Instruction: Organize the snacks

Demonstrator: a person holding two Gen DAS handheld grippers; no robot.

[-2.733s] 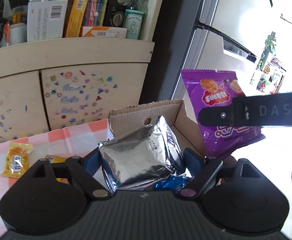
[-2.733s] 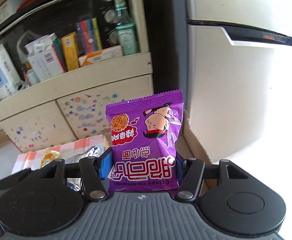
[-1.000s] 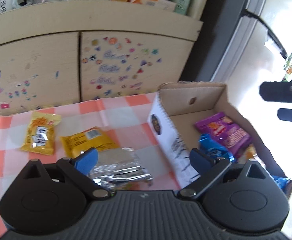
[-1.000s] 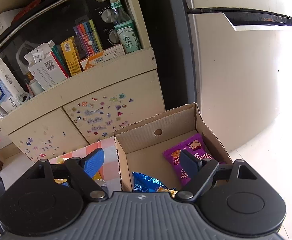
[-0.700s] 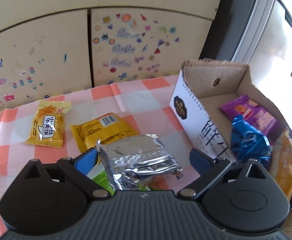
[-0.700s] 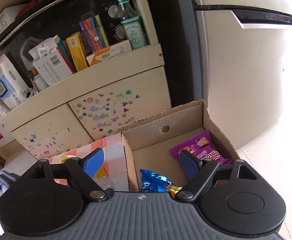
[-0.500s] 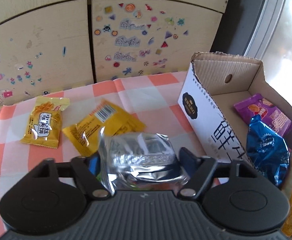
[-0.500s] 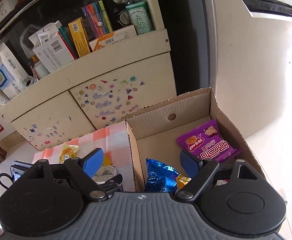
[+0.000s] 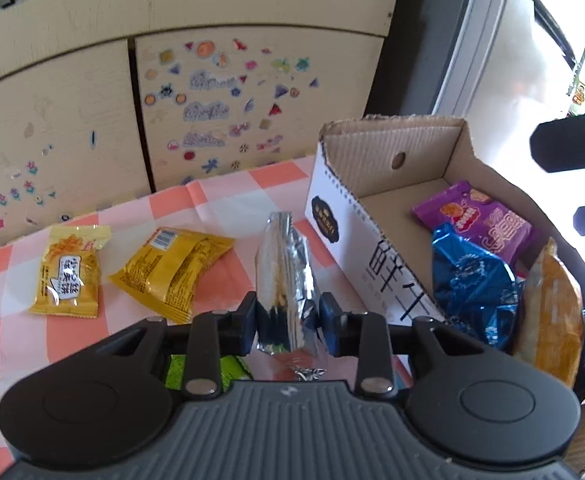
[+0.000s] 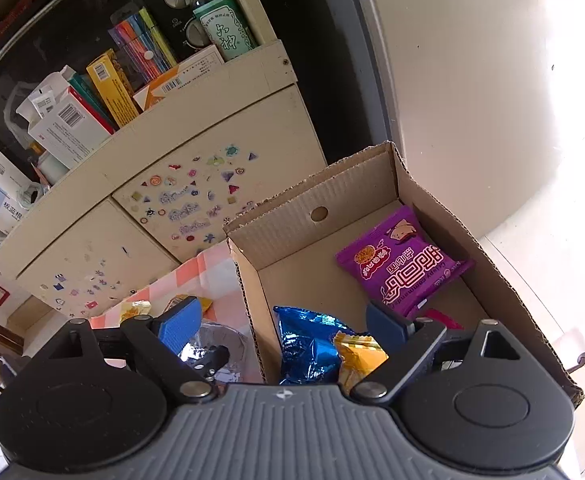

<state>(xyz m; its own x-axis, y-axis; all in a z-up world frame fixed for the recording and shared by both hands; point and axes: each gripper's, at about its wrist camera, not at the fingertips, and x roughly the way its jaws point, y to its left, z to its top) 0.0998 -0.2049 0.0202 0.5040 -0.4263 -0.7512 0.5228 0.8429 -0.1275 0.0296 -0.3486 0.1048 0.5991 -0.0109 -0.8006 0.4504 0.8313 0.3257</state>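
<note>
Cardboard box (image 9: 376,240) lies just right of my left gripper (image 9: 288,320), clamped on the upright silver packet (image 9: 284,272); right gripper (image 10: 280,320) gapes empty.

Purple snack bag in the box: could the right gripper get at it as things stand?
Probably yes. The right gripper is open and empty above the open-topped cardboard box, and the purple snack bag lies flat and uncovered on the box floor, apart from the blue bag.
</note>
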